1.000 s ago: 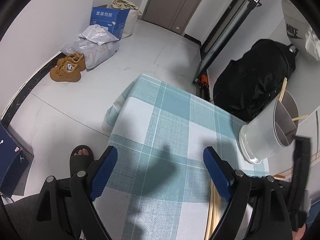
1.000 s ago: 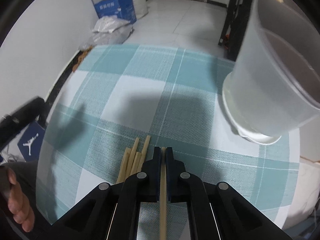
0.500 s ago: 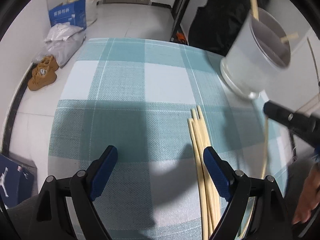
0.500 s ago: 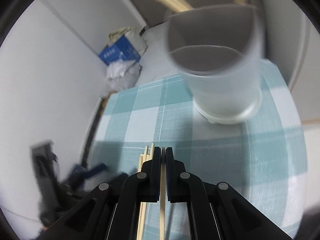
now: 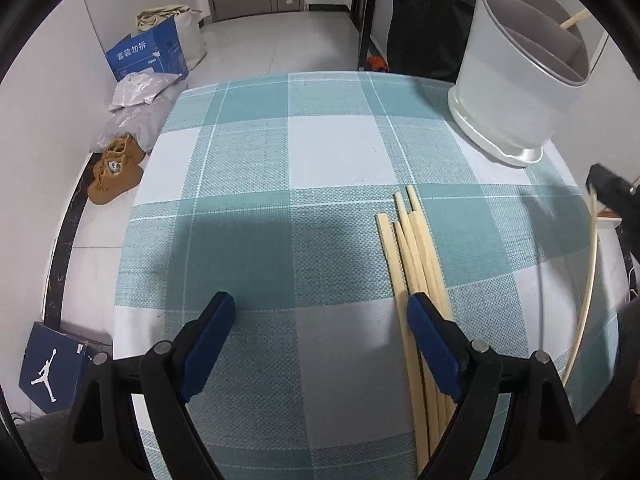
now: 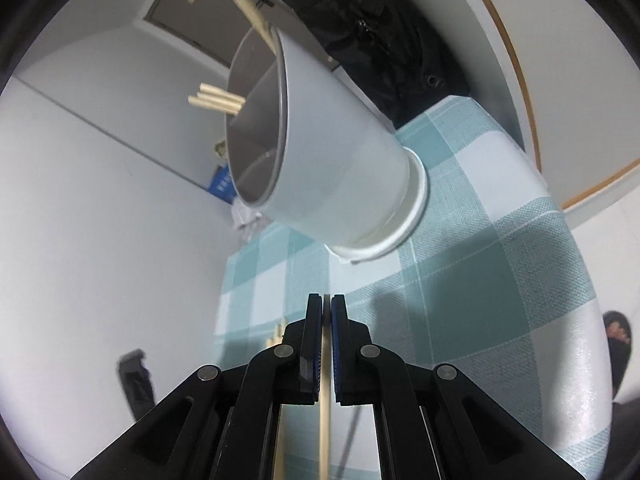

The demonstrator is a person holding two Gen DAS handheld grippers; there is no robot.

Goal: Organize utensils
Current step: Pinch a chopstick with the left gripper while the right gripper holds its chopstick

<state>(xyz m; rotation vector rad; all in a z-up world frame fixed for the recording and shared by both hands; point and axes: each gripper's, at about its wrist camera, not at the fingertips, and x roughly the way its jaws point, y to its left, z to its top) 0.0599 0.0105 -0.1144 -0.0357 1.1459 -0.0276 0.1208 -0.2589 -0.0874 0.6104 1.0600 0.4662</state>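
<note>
One chopstick [image 6: 325,408] is clamped between the closed fingers of the right gripper [image 6: 327,300], in front of the white holder [image 6: 344,152] on the checked cloth [image 5: 336,152]. Several more chopsticks [image 5: 416,256] lie on this cloth, just beside the left gripper [image 5: 320,312], whose fingers are wide apart and hold nothing.

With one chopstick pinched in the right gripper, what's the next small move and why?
Probably carry it over the holder's open mouth. The right gripper is shut on a chopstick away from the rim, and other chopsticks already stand inside.
</note>
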